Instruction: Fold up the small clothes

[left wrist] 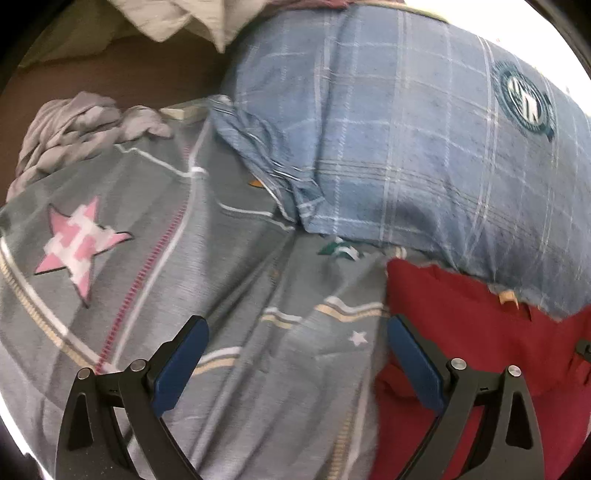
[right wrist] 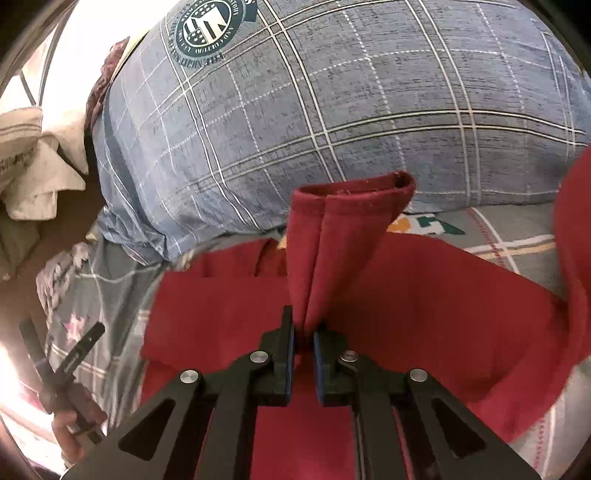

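A red garment [right wrist: 229, 317] lies spread on a grey patterned bedsheet [right wrist: 517, 240]. My right gripper [right wrist: 303, 332] is shut on a bunched, hemmed part of it, which stands up between the fingers [right wrist: 347, 229]. In the left wrist view the red garment [left wrist: 461, 350] lies at the lower right. My left gripper [left wrist: 295, 350] is open and empty, hovering over the grey sheet [left wrist: 229, 280] just left of the garment's edge. It also shows at the far left of the right wrist view [right wrist: 74, 354].
A blue plaid pillow [left wrist: 388, 129] [right wrist: 332, 110] lies just behind the garment. A crumpled grey cloth [left wrist: 74, 129] and white cloths [left wrist: 177, 18] [right wrist: 33, 162] lie at the left by the bed's edge. A pink star patch [left wrist: 81, 243] marks the sheet.
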Demonstrator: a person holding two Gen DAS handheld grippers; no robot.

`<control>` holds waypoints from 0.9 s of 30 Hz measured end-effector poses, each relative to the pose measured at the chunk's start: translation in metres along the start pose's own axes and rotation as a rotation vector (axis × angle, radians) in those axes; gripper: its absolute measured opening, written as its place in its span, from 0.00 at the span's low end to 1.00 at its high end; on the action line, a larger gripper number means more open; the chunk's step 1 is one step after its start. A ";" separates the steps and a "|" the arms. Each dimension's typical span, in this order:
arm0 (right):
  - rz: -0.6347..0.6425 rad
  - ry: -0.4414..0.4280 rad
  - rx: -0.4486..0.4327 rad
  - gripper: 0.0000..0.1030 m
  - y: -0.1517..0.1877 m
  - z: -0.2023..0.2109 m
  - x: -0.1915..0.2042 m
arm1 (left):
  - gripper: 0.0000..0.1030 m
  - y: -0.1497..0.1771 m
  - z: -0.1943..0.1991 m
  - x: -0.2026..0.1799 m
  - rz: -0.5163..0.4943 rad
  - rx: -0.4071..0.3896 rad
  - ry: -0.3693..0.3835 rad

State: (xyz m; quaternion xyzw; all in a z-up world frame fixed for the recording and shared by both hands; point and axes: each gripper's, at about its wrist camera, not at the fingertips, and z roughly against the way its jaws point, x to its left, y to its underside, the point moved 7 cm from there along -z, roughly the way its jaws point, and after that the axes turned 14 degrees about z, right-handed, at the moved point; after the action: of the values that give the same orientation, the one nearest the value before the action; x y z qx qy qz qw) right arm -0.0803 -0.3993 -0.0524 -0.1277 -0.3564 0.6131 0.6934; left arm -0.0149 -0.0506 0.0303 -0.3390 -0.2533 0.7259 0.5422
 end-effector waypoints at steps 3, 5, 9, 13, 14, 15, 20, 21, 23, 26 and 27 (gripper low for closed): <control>-0.061 0.058 0.068 0.35 0.015 -0.004 -0.019 | 0.95 0.010 -0.012 -0.009 -0.051 0.050 0.000; -0.089 0.124 0.094 0.51 0.025 0.006 -0.036 | 0.95 0.013 -0.017 -0.013 -0.073 0.066 -0.008; -0.154 0.263 0.036 0.55 0.030 0.043 -0.064 | 0.95 0.012 -0.015 -0.020 -0.075 0.049 0.015; -0.134 0.225 -0.037 0.55 0.017 0.054 -0.061 | 0.95 0.014 -0.017 -0.031 -0.090 0.054 0.050; -0.105 0.205 -0.031 0.55 0.015 0.048 -0.053 | 0.95 0.016 -0.018 -0.034 -0.092 0.067 0.069; -0.069 0.179 -0.022 0.55 0.015 0.039 -0.043 | 0.95 0.020 -0.018 -0.035 -0.095 0.079 0.087; 0.047 0.222 0.041 0.53 0.021 0.023 -0.014 | 0.95 0.024 -0.018 -0.042 -0.153 0.077 0.085; 0.035 0.261 0.002 0.53 0.020 0.033 -0.019 | 0.95 0.022 -0.016 -0.045 -0.154 0.076 0.101; 0.014 0.300 -0.021 0.56 0.021 0.043 -0.030 | 0.96 0.019 -0.011 -0.053 -0.157 0.062 0.127; 0.014 0.248 0.008 0.51 0.023 0.035 -0.039 | 0.96 0.019 -0.012 -0.067 -0.164 0.087 0.159; 0.017 0.230 0.026 0.44 0.025 0.029 -0.039 | 0.96 0.021 -0.016 -0.073 -0.166 0.103 0.173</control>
State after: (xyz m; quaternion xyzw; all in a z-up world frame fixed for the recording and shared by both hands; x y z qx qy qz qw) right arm -0.1185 -0.4384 -0.0602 -0.1911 -0.2651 0.6050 0.7261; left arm -0.0025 -0.1262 0.0209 -0.3498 -0.1951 0.6587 0.6369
